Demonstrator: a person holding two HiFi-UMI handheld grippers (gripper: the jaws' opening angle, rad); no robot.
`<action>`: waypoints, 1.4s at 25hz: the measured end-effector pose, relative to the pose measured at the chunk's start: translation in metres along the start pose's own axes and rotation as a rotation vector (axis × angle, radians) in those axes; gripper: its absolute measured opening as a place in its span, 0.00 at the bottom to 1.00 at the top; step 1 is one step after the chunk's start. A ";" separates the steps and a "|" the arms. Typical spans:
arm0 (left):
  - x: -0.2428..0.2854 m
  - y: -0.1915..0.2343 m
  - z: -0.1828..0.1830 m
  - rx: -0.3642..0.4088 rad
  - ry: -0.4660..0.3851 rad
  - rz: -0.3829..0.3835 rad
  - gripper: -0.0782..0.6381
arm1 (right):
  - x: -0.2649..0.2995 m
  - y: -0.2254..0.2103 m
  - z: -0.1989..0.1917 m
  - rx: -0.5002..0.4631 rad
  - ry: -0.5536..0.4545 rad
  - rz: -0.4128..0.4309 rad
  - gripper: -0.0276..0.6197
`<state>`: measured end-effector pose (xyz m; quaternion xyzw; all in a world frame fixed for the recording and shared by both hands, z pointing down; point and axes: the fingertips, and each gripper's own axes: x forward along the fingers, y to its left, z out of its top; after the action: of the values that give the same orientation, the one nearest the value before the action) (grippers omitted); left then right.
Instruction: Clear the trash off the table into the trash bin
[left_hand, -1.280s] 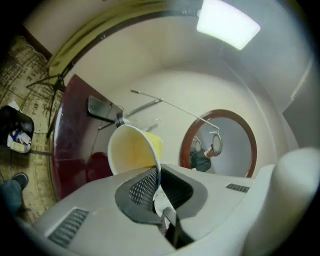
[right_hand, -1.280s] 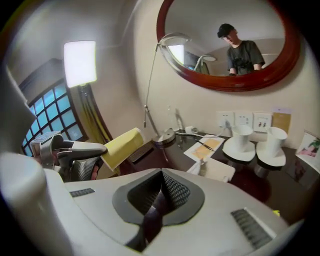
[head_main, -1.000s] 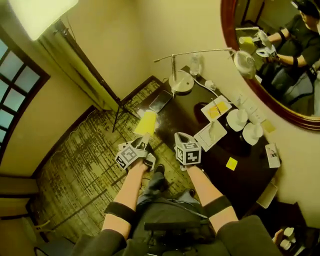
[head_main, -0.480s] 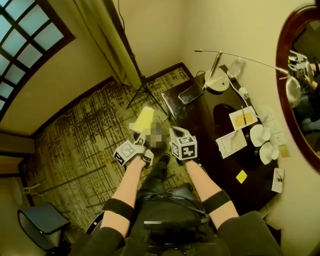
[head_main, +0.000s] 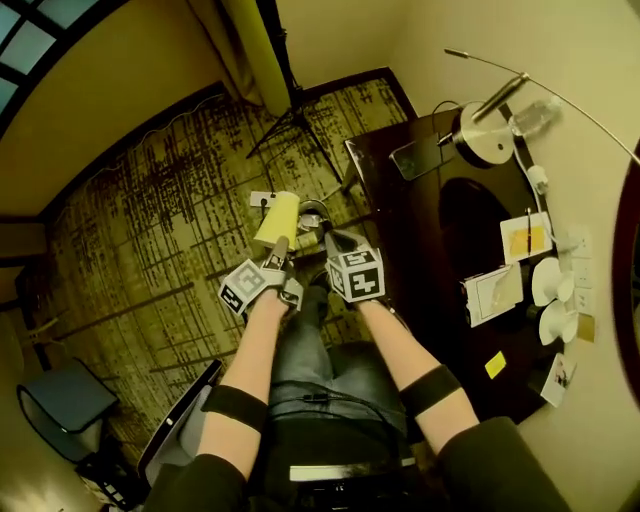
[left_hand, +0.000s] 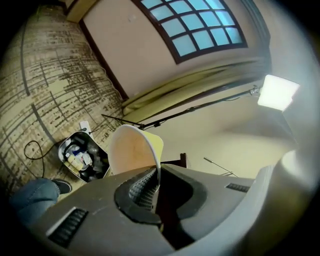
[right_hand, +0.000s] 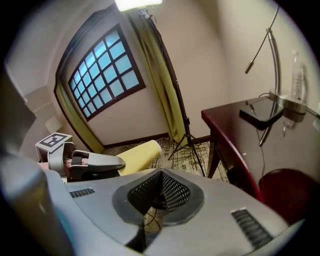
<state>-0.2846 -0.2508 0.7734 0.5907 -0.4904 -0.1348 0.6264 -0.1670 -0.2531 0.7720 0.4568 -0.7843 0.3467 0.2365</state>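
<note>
The left gripper (left_hand: 155, 185) is closed on the wall of a yellow paper cup (left_hand: 132, 150). One jaw sits inside the mouth and the other outside, a pinch at the rim that suits so light and thin a thing. The cup sticks out ahead of the jaws with its open end towards the gripper, tilted and clear of the floor. It is off the tabletop (head_main: 410, 240) and out over the patterned carpet.

Beside and below it in the left gripper view stands the trash bin (left_hand: 60, 148), already holding rubbish. From the head view I cannot tell whether the cup is right over the opening or just short of it. Judging by that, the step in hand is the drop, and the cup needs to be over the opening before the jaws part, or it may land on the carpet.

The right gripper (right_hand: 160, 190) is closed on nothing and sits just beside the left one, apparently only riding along. Back on the tabletop a yellow note (head_main: 495, 363) and some papers (head_main: 493, 292) lie well apart from the bin, so the clearing looks unfinished.
</note>
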 end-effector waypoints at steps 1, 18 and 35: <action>0.007 0.018 0.000 -0.008 0.000 0.018 0.12 | 0.015 -0.002 -0.008 0.000 0.012 0.002 0.04; 0.115 0.266 -0.030 -0.083 0.093 0.282 0.13 | 0.210 -0.054 -0.153 0.037 0.194 0.013 0.04; 0.149 0.344 -0.040 -0.098 0.118 0.378 0.24 | 0.257 -0.070 -0.207 0.066 0.226 0.009 0.04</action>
<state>-0.3225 -0.2467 1.1481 0.4639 -0.5479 -0.0035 0.6962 -0.2150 -0.2620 1.1063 0.4189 -0.7429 0.4225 0.3067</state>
